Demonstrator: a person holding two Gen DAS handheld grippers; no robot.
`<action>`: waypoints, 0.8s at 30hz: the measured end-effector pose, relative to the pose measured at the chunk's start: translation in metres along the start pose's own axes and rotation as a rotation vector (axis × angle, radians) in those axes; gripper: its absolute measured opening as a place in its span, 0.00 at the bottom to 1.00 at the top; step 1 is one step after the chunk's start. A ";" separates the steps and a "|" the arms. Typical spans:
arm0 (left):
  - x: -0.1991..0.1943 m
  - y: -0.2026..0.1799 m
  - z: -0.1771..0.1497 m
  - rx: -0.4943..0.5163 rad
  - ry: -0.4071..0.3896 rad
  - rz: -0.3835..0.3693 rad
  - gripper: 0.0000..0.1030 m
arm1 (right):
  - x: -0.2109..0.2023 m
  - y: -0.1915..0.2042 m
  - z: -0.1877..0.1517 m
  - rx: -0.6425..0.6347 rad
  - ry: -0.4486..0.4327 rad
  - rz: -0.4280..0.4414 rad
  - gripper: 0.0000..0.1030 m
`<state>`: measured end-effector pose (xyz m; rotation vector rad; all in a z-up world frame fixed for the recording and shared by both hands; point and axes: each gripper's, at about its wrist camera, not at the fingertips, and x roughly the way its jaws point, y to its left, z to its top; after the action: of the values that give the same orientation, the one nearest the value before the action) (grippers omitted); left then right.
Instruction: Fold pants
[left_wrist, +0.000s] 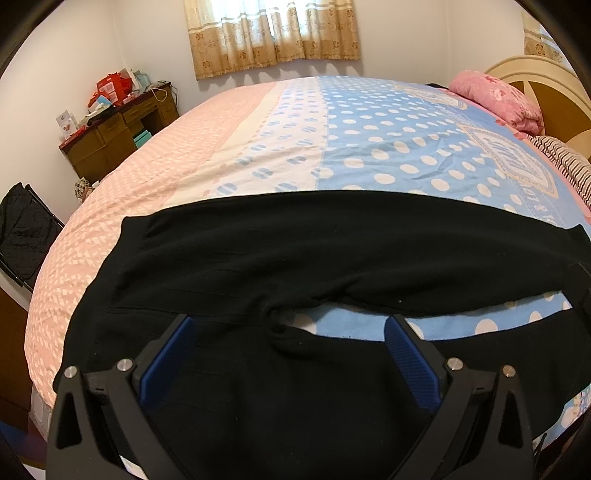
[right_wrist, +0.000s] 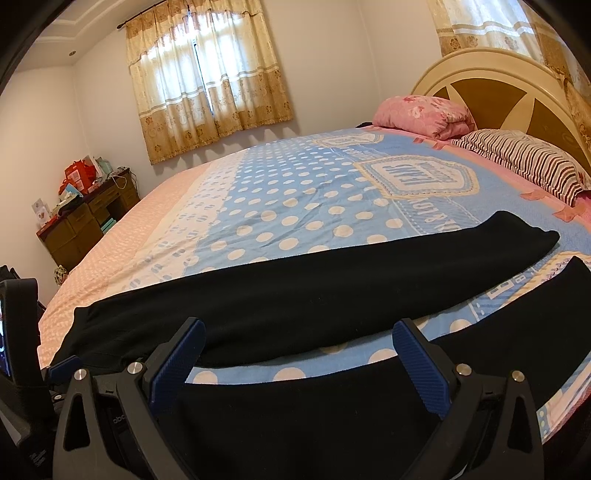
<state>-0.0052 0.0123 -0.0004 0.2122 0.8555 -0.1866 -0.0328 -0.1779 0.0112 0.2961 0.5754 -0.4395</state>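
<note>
Black pants lie flat on the bed, waist to the left, the two legs spread apart and running right with a strip of blue dotted sheet between them. My left gripper is open and empty, hovering over the crotch and near leg. In the right wrist view the far leg and the near leg both show. My right gripper is open and empty above the near leg. The left gripper's blue fingertip shows at the left edge.
The bed carries a pink, white and blue dotted sheet. A pink folded quilt and striped pillow lie by the headboard. A cluttered wooden desk stands by the far wall under a curtained window.
</note>
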 end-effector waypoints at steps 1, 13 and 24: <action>0.000 0.000 0.000 -0.001 0.001 -0.001 1.00 | 0.000 0.000 0.000 0.001 0.000 0.001 0.99; -0.001 -0.001 -0.001 -0.004 0.002 -0.004 1.00 | 0.002 -0.001 -0.004 0.004 0.007 -0.002 0.99; -0.001 0.000 -0.002 -0.005 0.003 -0.006 1.00 | 0.002 -0.001 -0.005 0.006 0.010 -0.003 0.99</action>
<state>-0.0072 0.0133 -0.0005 0.2050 0.8597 -0.1901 -0.0337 -0.1773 0.0060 0.3031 0.5848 -0.4425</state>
